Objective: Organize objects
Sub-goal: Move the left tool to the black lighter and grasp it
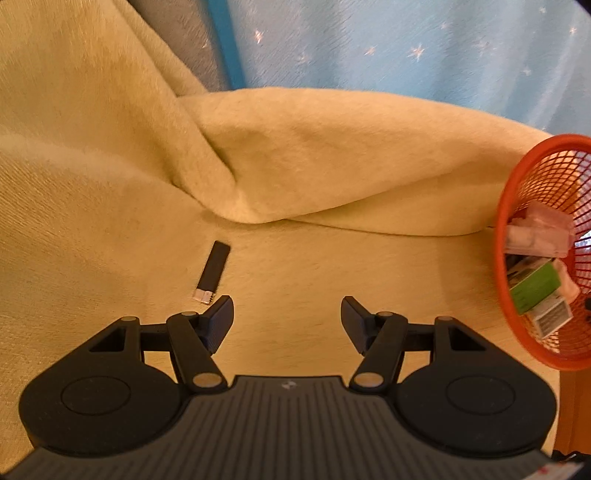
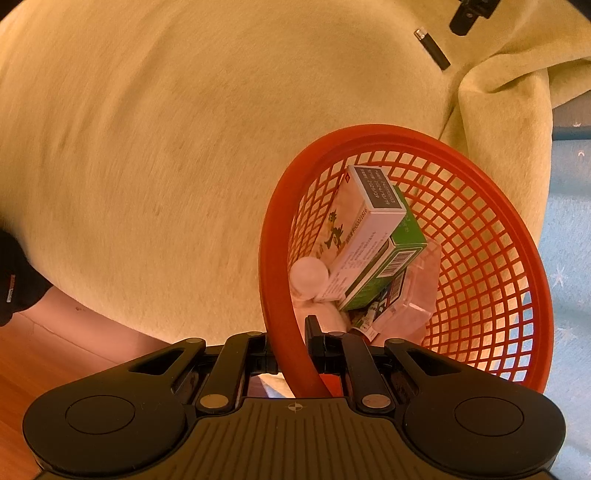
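Observation:
A black USB stick [image 1: 212,272] with a silver plug lies on the yellow blanket [image 1: 332,266], just beyond the left finger of my left gripper [image 1: 288,317]. That gripper is open with nothing between its fingers. My right gripper [image 2: 291,341] is shut on the near rim of the red mesh basket [image 2: 480,258]. Inside the basket are a white-and-pink box [image 2: 364,218], a green box [image 2: 391,258], a white bottle [image 2: 308,277] and a clear plastic case [image 2: 413,299]. The right wrist view also shows the USB stick [image 2: 433,50] far off at the top, with the left gripper [image 2: 469,14] beside it. The basket [image 1: 503,236] stands at the right edge of the left wrist view.
A thick fold of the blanket [image 1: 295,177] rises behind the stick. Blue fabric with stars [image 1: 406,44] lies beyond it. Wooden floor [image 2: 44,362] shows below the blanket's edge, and a dark object [image 2: 14,280] sits at the left edge.

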Demonstrator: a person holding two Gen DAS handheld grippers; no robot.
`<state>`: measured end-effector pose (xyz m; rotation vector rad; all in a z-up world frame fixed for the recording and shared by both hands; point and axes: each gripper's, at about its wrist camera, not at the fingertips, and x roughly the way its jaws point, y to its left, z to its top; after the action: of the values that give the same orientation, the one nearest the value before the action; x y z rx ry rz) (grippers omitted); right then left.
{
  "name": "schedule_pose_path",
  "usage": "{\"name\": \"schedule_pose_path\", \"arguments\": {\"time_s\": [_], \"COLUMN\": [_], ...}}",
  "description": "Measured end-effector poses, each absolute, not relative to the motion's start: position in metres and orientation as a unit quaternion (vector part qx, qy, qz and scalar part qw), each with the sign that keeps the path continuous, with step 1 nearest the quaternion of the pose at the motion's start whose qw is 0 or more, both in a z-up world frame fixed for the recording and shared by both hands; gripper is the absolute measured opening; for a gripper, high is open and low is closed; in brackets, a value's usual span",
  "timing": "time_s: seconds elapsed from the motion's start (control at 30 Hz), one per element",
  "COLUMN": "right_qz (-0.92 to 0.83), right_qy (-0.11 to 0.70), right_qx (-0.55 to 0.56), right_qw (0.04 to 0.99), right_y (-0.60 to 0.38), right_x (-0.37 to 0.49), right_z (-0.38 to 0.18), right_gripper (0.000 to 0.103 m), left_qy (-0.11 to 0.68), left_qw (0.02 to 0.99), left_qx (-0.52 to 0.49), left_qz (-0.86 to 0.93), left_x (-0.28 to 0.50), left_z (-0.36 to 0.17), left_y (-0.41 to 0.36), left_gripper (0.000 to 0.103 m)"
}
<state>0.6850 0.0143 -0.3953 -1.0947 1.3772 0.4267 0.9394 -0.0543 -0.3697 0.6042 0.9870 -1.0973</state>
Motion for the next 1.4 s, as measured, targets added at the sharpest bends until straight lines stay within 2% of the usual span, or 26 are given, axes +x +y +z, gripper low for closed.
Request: {"name": "schedule_pose_path", "arguments": {"time_s": [0.73, 0.97, 1.3, 1.4], "right_qz": [0.188, 0.188, 0.189, 0.190], "right_qy": [0.611, 0.614, 0.615, 0.614], "right_qx": [-0.455, -0.446, -0.440, -0.440], "right_qw": [0.620, 0.624, 0.627, 0.627], "right_y": [0.013, 0.014, 0.015, 0.016], "right_x": [0.700, 0.707, 0.715, 0.717], "right_z": [-0.391, -0.390, -0.394, -0.394], "right_gripper": [0.006, 0.006, 0.007, 0.007], "left_qy": [0.427, 0.421, 0.437, 0.448], "left_qw": [0.703, 0.712, 0.713, 0.709], "left_qx": [0.328, 0.344, 0.335, 0.323], "left_qz": [-0.464, -0.445, -0.435, -0.439], "left_x": [0.986, 1.003, 1.011, 1.013], "left_z": [-0.463, -0.492, -0.516, -0.516], "left_y": [-0.092, -0.103, -0.115, -0.115], "left_gripper": [0.059, 0.047, 0.040, 0.029]}}
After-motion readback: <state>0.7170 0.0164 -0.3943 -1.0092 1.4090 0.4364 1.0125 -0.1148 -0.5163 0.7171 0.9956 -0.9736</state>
